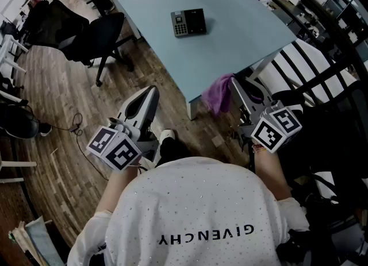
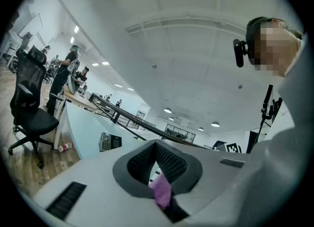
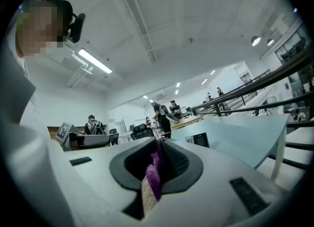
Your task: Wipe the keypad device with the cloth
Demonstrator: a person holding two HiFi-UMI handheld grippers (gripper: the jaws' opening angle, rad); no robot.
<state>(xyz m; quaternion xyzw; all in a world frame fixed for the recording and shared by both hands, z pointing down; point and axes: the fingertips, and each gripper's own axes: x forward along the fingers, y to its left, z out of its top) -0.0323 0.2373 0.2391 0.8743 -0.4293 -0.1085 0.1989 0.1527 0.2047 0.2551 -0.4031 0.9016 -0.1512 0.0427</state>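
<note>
The keypad device [image 1: 188,22], dark grey with a small screen, lies flat in the middle of the pale blue table [image 1: 241,41], well ahead of both grippers. It also shows far off in both gripper views, keypad device [image 2: 109,141] and keypad device [image 3: 198,139]. My right gripper [image 1: 234,84] is held off the table's near corner, shut on a purple cloth [image 1: 217,93] that hangs from its tip. The cloth [image 3: 154,174] is pinched between the dark pads. My left gripper [image 1: 150,92] is held over the floor, jaws together and holding nothing; the cloth [image 2: 161,191] shows through their thin slit.
Black office chairs [image 1: 92,38] stand left of the table on the wood floor. A black-and-white striped chair [image 1: 310,69] is close on the right. A cable [image 1: 75,124] lies on the floor at left. People [image 2: 61,74] stand at distant desks.
</note>
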